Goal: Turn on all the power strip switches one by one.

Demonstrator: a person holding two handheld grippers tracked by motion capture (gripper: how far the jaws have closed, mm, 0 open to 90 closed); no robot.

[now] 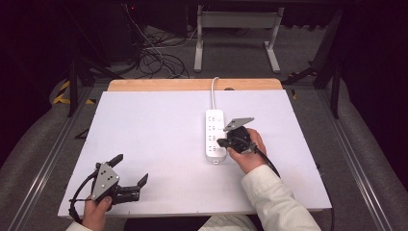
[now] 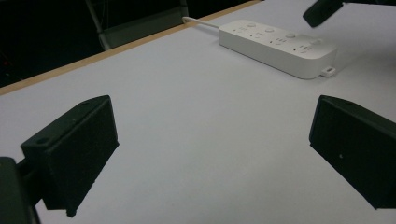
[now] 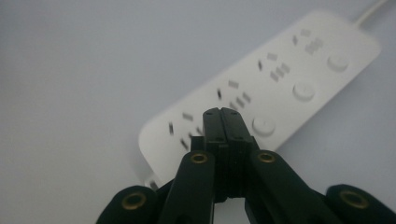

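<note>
Right tool (image 1: 222, 142) (jaws together) over white power strip (image 1: 214, 126)

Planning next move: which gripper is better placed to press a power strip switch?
Right. The right gripper, jaws shut, hangs over the power strip by its buttons. The left gripper is open, far off at the table's near-left corner.

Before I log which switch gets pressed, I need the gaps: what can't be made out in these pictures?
- Whether the shut right claw touches the power strip: the right gripper view looks along the claw and hides any gap.
- The nearest switch: the claw covers that end there; the hand crowds it in the high view.
- Switch on/off states: too small or blurred.
- Where the strip's cord ends: past the table's far edge.
</note>
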